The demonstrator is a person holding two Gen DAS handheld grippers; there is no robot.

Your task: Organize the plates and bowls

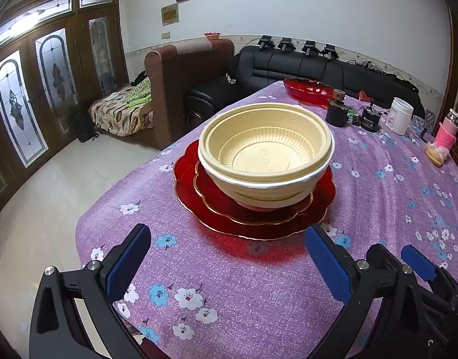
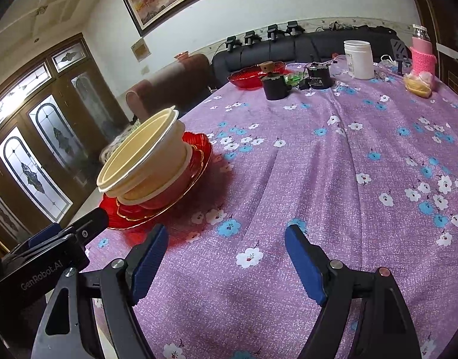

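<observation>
While the stack of cream bowls (image 1: pixel 266 155) sits mouth-up in the middle of the left wrist frame, it rests on 2 red plates (image 1: pixel 252 209) nested one on the other, the smaller with a scalloped gold rim. At least 2 bowls are nested, the upper one slightly tilted in the lower. Round as they are, none of them has a long axis to speak of. In the right wrist frame the same bowls (image 2: pixel 142 161) and plates (image 2: pixel 157 206) lie at the left.

The stack stands near the table's left edge, where the purple flowered cloth (image 1: pixel 258 284) drops toward the tiled floor (image 1: pixel 49 185) at the left of the left wrist frame. A broad bare stretch of cloth (image 2: pixel 333 164) fills the centre and right of the right wrist frame. At the upper part of both frames, well apart from the stack, sit a red dish (image 1: pixel 308 89), a black jar (image 1: pixel 336 113), a white tub (image 1: pixel 401 115) and a pink-sleeved bottle (image 1: pixel 447 131).

The left gripper (image 1: pixel 229 263) is spread wide at the bottom of its frame, short of the plates' near rim, holding and touching nothing. The right gripper (image 2: pixel 226 257) is likewise wide apart above bare cloth, empty, with the left gripper's body just beside it at the lower left.
</observation>
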